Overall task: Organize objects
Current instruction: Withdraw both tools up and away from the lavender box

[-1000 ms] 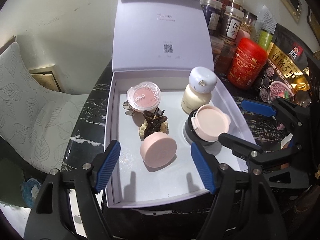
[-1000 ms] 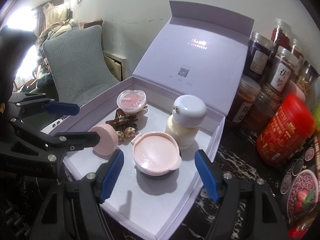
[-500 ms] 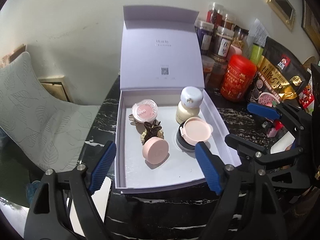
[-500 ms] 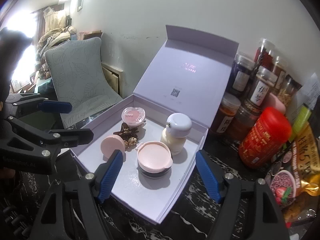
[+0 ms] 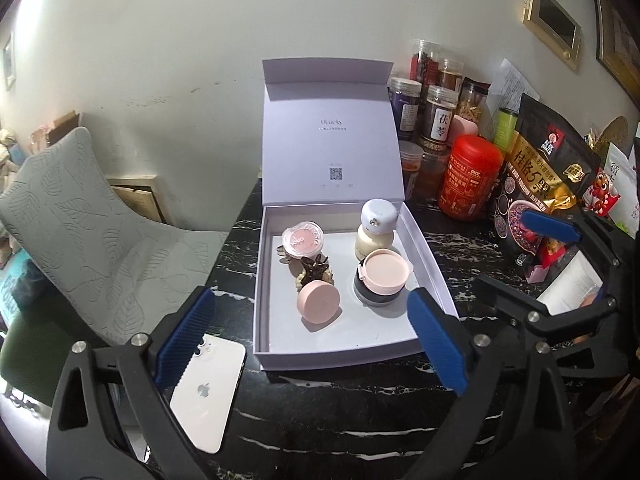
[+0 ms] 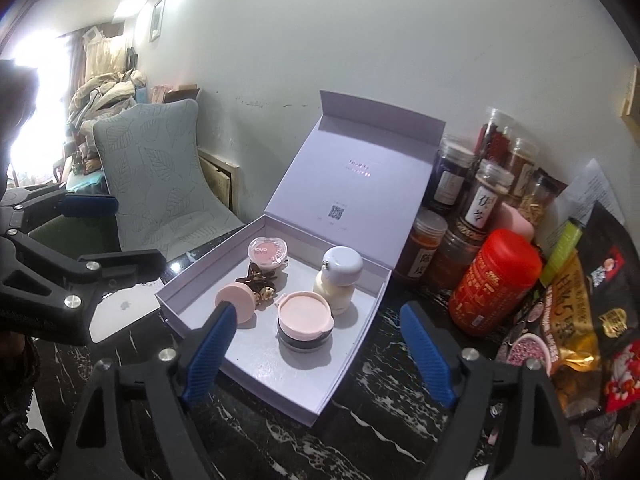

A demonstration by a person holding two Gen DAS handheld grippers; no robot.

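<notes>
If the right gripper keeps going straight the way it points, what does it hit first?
Probably the pink-lidded jar at the near end of the open box, which lies dead ahead of the open right gripper. Depth is hard to judge; it might clip the box's near wall first.

dim room, window glare upper left, fisheye-warped edges.

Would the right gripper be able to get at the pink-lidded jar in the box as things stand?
Probably yes: the right gripper is open and empty, the box lid stands up, and the pink-lidded jar sits clear of the cream bottle.
</notes>
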